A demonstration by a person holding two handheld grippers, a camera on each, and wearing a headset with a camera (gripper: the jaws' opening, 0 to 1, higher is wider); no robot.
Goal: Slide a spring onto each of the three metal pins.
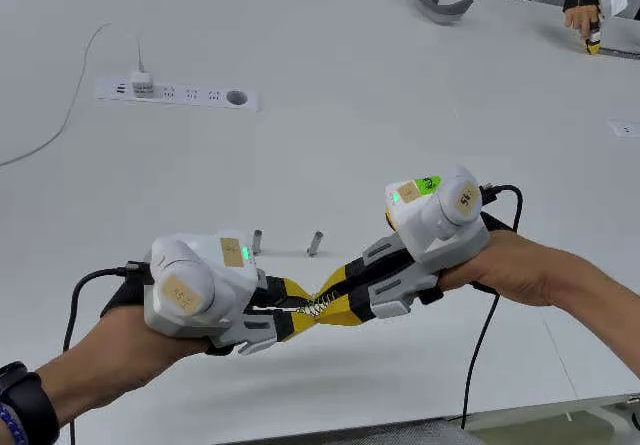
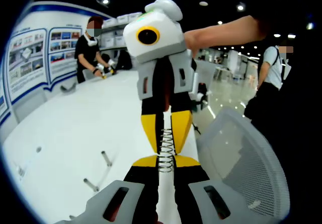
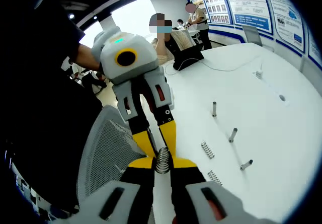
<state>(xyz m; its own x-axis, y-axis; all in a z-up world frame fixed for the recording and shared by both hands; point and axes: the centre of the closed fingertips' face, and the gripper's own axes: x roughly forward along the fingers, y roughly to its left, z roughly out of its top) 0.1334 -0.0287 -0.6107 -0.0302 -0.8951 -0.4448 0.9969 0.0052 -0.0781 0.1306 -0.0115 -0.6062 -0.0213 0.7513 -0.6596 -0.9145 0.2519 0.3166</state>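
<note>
Low centre of the head view, the spring (image 1: 315, 308) hangs in the air pinched at both ends, with left gripper (image 1: 293, 305) and right gripper (image 1: 340, 300) tip to tip and each closed narrow on it. Beyond them, toward frame centre, three pins (image 3: 233, 134) sit bare on the table (image 1: 330, 115), with two loose springs (image 3: 207, 149) beside them. Likely the first spring, mid-regrip: next, one gripper must let go and the coil's open end be lined up with a pin.

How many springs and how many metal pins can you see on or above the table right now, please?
Coiled metal springs: 3 (one held between the left claw and right claw, two on the white table)
Short grey metal pins: 3
Total: 6
</note>
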